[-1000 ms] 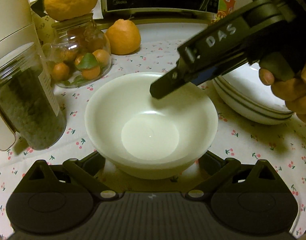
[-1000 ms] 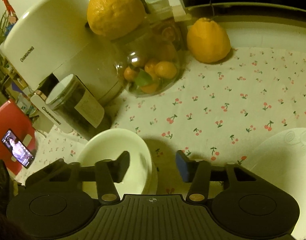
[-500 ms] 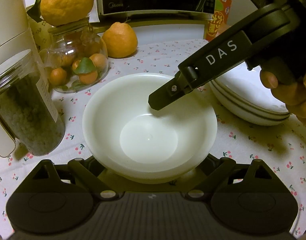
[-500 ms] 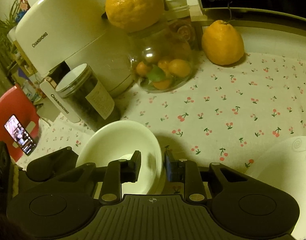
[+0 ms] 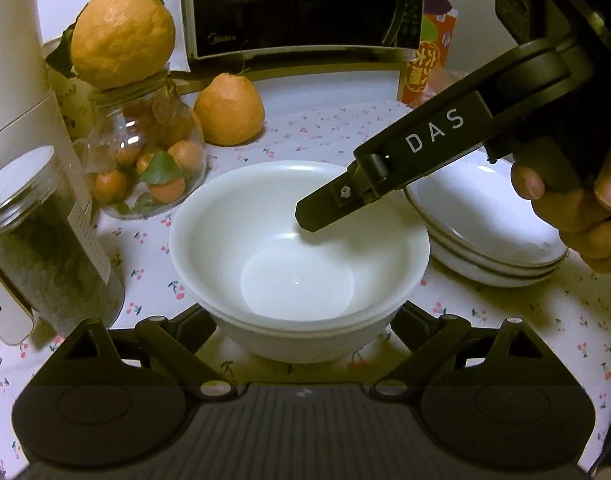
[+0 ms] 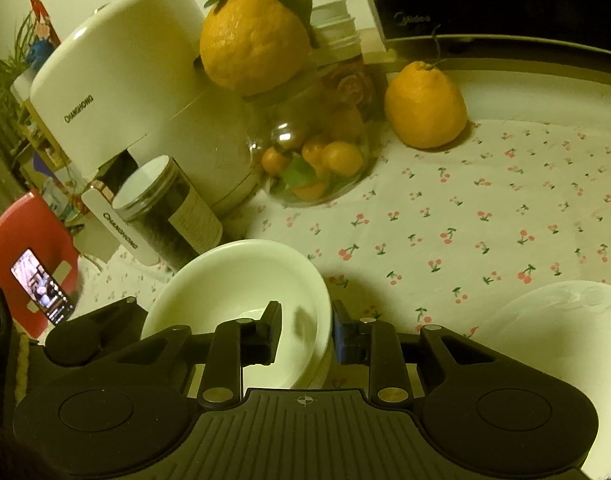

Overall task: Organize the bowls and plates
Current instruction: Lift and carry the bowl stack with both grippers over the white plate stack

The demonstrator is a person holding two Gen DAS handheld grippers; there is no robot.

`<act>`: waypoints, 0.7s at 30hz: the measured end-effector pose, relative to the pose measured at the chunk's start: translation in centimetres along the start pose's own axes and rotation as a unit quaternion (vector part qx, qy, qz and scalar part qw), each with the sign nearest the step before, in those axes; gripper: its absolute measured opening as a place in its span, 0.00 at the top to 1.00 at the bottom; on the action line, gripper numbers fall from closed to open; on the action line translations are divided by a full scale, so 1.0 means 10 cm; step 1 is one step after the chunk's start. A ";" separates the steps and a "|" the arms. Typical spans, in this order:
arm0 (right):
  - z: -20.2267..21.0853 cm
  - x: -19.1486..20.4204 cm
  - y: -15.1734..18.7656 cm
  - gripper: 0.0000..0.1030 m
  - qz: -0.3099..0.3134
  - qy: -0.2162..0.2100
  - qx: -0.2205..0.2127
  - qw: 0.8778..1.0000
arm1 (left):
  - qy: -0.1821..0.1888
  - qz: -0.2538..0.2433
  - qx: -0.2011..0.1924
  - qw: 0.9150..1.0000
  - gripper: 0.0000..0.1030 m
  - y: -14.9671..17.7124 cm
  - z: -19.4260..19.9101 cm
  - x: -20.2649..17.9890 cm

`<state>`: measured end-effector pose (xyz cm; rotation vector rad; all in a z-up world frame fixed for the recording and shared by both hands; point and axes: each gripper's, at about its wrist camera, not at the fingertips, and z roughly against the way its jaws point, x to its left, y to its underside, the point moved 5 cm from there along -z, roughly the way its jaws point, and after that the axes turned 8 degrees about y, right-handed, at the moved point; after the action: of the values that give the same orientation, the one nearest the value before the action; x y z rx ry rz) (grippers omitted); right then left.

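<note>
- Jaws first: on my right gripper [image 6: 307, 330] they are clenched on the near-right rim of the upper bowl [image 5: 297, 240], one finger inside and one outside. My right hand [image 5: 577, 208] grips the handle.
- On my left gripper [image 5: 305, 320] they are released and spread wide to either side of the bowls. The tips are hidden behind the lower bowl [image 5: 297, 340], so I cannot tell whether they touch it.
- I see the bench [image 6: 485, 200] under a white cloth printed with cherries.
- At the back stands a dark microwave [image 5: 301, 4], with a white appliance [image 6: 137, 80] off to the left.
- Right of the bowls, just beside them, is a stack of plates [image 5: 485, 248] with dark rim lines.
- The upper bowl is white and nested in the lower one, both upright near the front of the bench.
- Left of the bowls stands a clear jar of dark leaves [image 5: 45, 248] with a paper label.
- Behind that is a glass jar [image 5: 145, 152] of small oranges.
- A large orange [image 5: 123, 32] rests on that jar's mouth.
- A second orange [image 5: 229, 110] sits on the cloth before the microwave.
</note>
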<state>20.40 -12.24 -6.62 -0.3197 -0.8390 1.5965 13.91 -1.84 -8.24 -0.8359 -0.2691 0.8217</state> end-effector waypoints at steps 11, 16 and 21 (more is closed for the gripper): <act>0.26 -0.24 -0.05 0.75 -0.016 0.010 -0.022 1.000 | 0.012 -0.012 -0.013 1.000 0.10 -0.19 -0.01 -0.23; 0.40 -0.39 -0.05 0.75 -0.024 0.017 -0.030 0.999 | 0.020 -0.020 -0.017 0.999 0.10 -0.27 -0.06 -0.36; 0.53 -0.53 -0.04 0.74 -0.033 0.022 -0.039 0.998 | 0.028 -0.027 -0.020 0.999 0.10 -0.34 -0.12 -0.46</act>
<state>18.50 -19.03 -3.94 -0.3782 -0.8719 1.4932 13.29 -7.25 -6.06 -0.8847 -0.2576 0.7431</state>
